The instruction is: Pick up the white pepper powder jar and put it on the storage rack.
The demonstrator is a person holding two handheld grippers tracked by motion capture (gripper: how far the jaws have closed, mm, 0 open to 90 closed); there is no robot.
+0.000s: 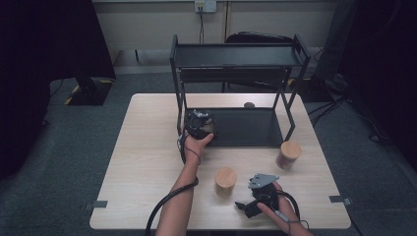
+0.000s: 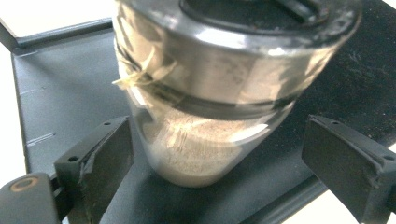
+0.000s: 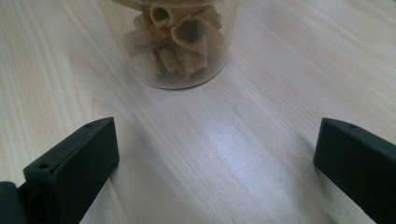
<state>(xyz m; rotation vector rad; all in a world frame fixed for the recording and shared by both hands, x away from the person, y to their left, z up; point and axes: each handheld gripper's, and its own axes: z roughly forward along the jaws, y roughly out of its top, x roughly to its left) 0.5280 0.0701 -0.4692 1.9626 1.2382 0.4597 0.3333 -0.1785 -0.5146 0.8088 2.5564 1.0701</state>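
**High view: two grippers, three jars**

Left gripper (image 1: 199,123) at the black rack's (image 1: 236,55) lower shelf (image 1: 246,128), jaws spread either side of a glass jar (image 2: 205,107) standing on that shelf, not touching. Right gripper (image 1: 246,204) low over the table (image 1: 147,147), jaws wide apart, pointing at a wood-lidded jar (image 1: 225,181) of brown rolls just ahead. Second wood-lidded jar (image 1: 288,154) near the rack's right leg.

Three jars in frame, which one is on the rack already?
The dark-lidded jar between the open jaws of the left gripper, standing on the rack's bottom shelf. The two wooden-lidded jars stand on the table.
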